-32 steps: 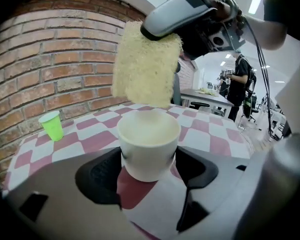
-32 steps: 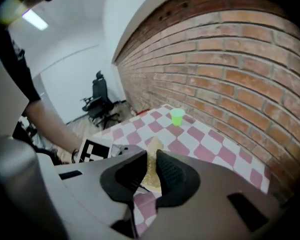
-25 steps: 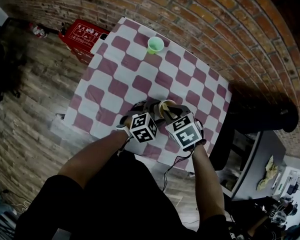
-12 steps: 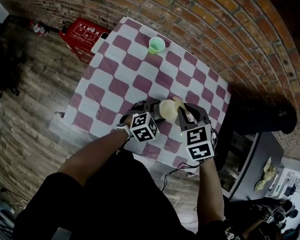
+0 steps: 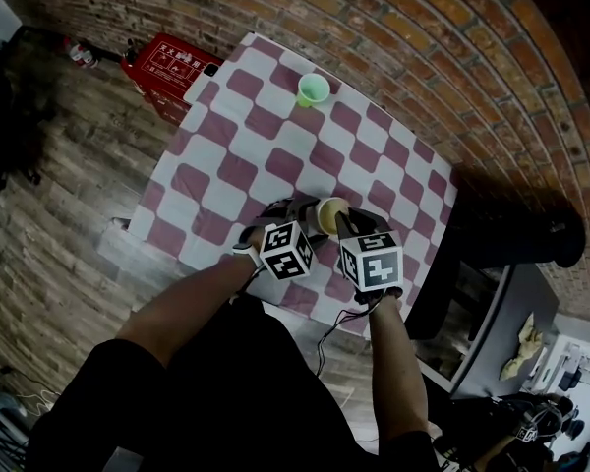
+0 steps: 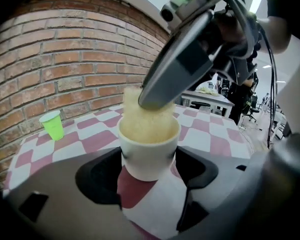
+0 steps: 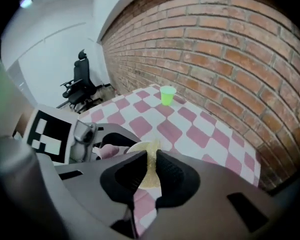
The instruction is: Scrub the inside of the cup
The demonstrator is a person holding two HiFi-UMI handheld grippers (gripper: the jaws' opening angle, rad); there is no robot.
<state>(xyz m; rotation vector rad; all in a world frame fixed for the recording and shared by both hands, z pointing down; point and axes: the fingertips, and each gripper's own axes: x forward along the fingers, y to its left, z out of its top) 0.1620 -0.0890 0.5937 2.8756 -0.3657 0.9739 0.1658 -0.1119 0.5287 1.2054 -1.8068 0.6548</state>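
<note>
An off-white cup (image 6: pixel 149 156) sits upright between the dark pads of my left gripper (image 6: pixel 149 170), which is shut on its lower wall. In the head view the cup (image 5: pixel 330 214) hangs over the near right part of the checked table, just ahead of my left gripper (image 5: pixel 305 216). My right gripper (image 7: pixel 149 170) is shut on a yellow sponge (image 7: pixel 151 156) and points down into the cup's mouth. The sponge (image 6: pixel 146 120) fills the cup to its rim under the right gripper's tip (image 6: pixel 155 100). The cup's bottom is hidden.
A green plastic cup (image 5: pixel 313 89) stands at the far edge of the pink and white checked table (image 5: pixel 246 150), near the brick wall. A red box (image 5: pixel 167 67) lies on the wooden floor to the left. Dark furniture (image 5: pixel 531 229) stands to the right of the table.
Half a second ago my right gripper had swung out right with the sponge lifted above the cup's rim. It has come back over the cup, with the sponge down inside. The left gripper barely moved.
</note>
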